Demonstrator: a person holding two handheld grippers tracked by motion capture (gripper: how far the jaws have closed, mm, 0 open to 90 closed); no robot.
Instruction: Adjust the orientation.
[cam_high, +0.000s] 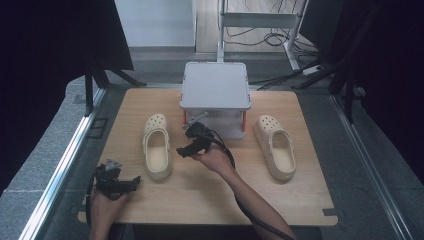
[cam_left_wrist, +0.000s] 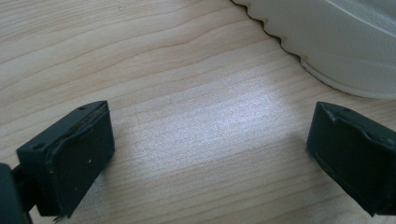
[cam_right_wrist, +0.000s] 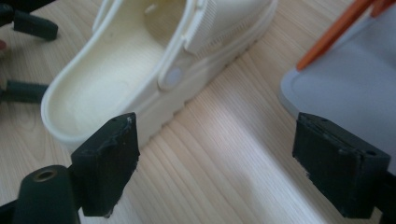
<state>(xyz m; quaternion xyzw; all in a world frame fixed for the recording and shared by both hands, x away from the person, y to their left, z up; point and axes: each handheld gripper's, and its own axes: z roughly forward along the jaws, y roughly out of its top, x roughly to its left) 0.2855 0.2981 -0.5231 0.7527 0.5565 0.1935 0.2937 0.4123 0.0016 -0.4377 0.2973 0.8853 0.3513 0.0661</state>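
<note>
The left clog (cam_high: 158, 146) lies on the wooden table (cam_high: 210, 190), its toe cut off in the right gripper view. Just beside it, the right gripper (cam_high: 187, 142) is held with jaws parted, empty. The left gripper (cam_high: 131, 182), likewise spread and empty, rests near the heel. A grey lidded box (cam_high: 215, 92) stands between this clog and the second clog (cam_high: 276, 146).

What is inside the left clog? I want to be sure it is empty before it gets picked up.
The left clog shows a bare cream footbed from heel to mid-foot, with nothing lying in it. The perforated upper covers the toe end, so that part stays hidden.
</note>
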